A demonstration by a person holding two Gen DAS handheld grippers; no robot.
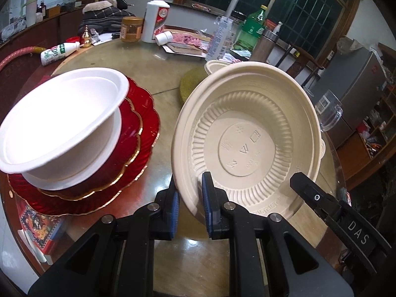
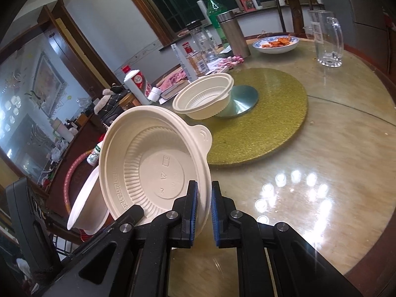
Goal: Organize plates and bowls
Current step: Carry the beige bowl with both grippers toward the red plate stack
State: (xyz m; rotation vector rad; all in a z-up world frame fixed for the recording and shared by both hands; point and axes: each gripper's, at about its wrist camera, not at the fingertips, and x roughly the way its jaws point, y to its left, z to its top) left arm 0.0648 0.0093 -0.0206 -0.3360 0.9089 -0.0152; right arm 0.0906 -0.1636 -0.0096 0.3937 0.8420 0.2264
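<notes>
A cream ribbed plastic bowl (image 1: 247, 133) is held tilted above the table, its inside facing both cameras. My left gripper (image 1: 189, 198) is shut on its near rim. My right gripper (image 2: 204, 210) is shut on the opposite rim of the same bowl (image 2: 153, 158), and its finger (image 1: 307, 188) shows at the lower right in the left wrist view. Two stacked white bowls (image 1: 61, 126) sit on stacked red gold-edged plates (image 1: 146, 118) at the left. Another stack of cream bowls (image 2: 205, 96) stands on the gold turntable (image 2: 267, 128).
Bottles, a jar (image 1: 131, 28), a steel flask (image 2: 234, 32) and papers crowd the far side of the table. A glass pitcher (image 2: 326, 37) and a dish of food (image 2: 274, 43) stand at the far right. A red box (image 1: 39, 225) lies by the plates.
</notes>
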